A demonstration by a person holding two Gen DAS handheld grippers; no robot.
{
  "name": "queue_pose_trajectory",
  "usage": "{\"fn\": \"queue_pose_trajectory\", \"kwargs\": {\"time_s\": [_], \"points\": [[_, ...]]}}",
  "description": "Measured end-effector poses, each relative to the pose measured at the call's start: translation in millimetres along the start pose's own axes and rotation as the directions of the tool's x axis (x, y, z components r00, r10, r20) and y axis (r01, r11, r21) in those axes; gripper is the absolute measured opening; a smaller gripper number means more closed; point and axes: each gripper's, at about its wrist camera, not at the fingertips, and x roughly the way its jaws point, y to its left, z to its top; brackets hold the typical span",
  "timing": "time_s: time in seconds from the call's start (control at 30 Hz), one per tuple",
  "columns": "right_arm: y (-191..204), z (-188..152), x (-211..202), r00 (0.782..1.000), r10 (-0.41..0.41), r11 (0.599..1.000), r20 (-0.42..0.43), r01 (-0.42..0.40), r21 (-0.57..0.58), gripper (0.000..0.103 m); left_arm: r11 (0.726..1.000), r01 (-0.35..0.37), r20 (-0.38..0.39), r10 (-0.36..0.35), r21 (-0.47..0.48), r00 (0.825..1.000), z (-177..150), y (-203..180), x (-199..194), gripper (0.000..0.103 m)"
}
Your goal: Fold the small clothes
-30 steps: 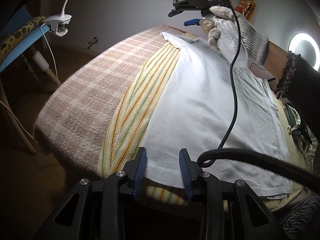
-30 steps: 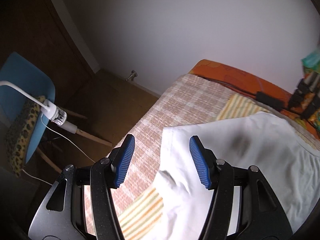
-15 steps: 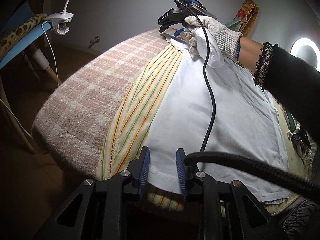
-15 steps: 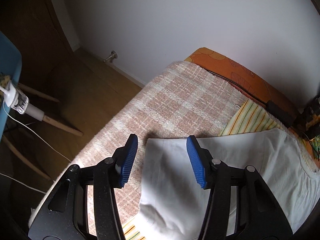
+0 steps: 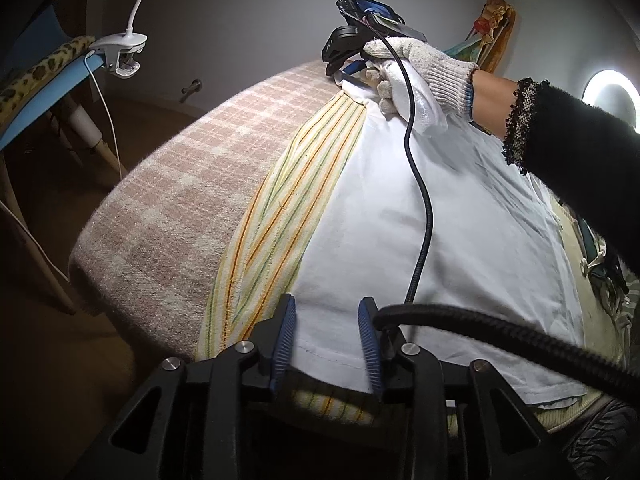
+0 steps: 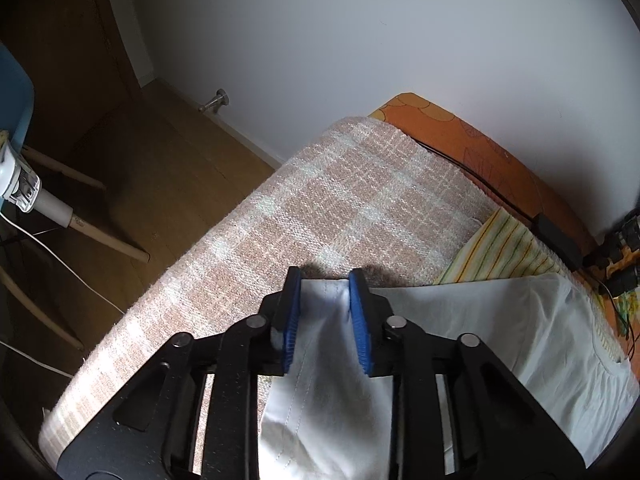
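A white garment [image 5: 420, 216] lies flat on a striped yellow towel [image 5: 280, 216] over a checked pink blanket. My left gripper [image 5: 326, 340] straddles the garment's near hem with its blue pads partly apart, cloth between them. My right gripper [image 5: 352, 68] is at the garment's far corner, held by a gloved hand. In the right wrist view the right gripper [image 6: 325, 280] has its pads closing around a bunched fold of the white garment [image 6: 500, 332]; a gap still shows.
The checked blanket [image 6: 340, 208] ends in a rounded edge at the left, with wooden floor below. A blue chair [image 5: 48, 92] with a clip lamp stands left. An orange cloth [image 6: 480, 160] with black cables lies by the far wall.
The right gripper moved down to the far corner and narrowed its jaws around the cloth. The left gripper stayed at the near hem, jaws slightly narrower than a second ago.
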Motion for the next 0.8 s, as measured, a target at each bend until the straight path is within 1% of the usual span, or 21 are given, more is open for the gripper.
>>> {"fn": "queue_pose_trajectory", "kwargs": {"time_s": [0.03,0.1,0.13,0.17,0.2,0.3,0.37,0.47,0.53,0.6,0.8], "points": [[0,1,0,1.0,0.001,1.0,0.0,-0.001,0.005,0.02,1.0,-0.006,0.001,0.006,0.01,1.0,0,-1,1,0.033],[-5,3,1,1.0,0.008,1.0,0.0,-0.008,0.018,0.012,1.0,-0.016,0.005,0.016,0.019,1.0,-1,-1,1,0.028],[-8,3,0,1.0,0.014,0.999,0.0,-0.014,0.028,0.01,0.999,-0.026,0.008,0.026,0.019,1.0,-1,1,1,0.019],[-11,3,-1,1.0,0.022,0.999,0.002,-0.023,0.037,0.009,1.0,-0.028,0.008,0.028,0.011,1.0,-1,3,1,0.006],[-14,3,-3,0.999,0.032,0.998,0.006,-0.032,0.047,0.008,1.0,-0.016,0.003,0.016,-0.006,1.0,0,6,1,0.0],[-23,4,-9,0.997,0.069,0.995,0.029,-0.071,0.067,0.007,0.998,0.042,0.005,-0.042,-0.056,0.999,2,12,-4,0.0],[-30,5,-16,0.995,0.081,0.993,0.049,-0.085,0.077,0.007,0.997,0.057,0.023,-0.056,-0.045,0.998,4,8,-10,0.0],[-44,5,-26,0.993,0.092,0.99,0.074,-0.099,0.098,0.007,0.998,0.059,0.05,-0.058,-0.011,0.997,6,-1,-17,0.0],[-53,5,-35,0.991,0.104,0.987,0.088,-0.113,0.113,0.007,0.998,0.067,0.059,-0.067,-0.008,0.996,8,-3,-21,0.0],[-58,4,-41,0.99,0.099,0.985,0.101,-0.111,0.128,0.007,0.998,0.059,0.071,-0.058,-0.011,0.996,9,-3,-23,0.0],[-69,4,-56,0.986,0.104,0.982,0.131,-0.123,0.146,0.007,0.999,0.05,0.067,-0.049,-0.01,0.997,7,-1,-25,0.0]]}}
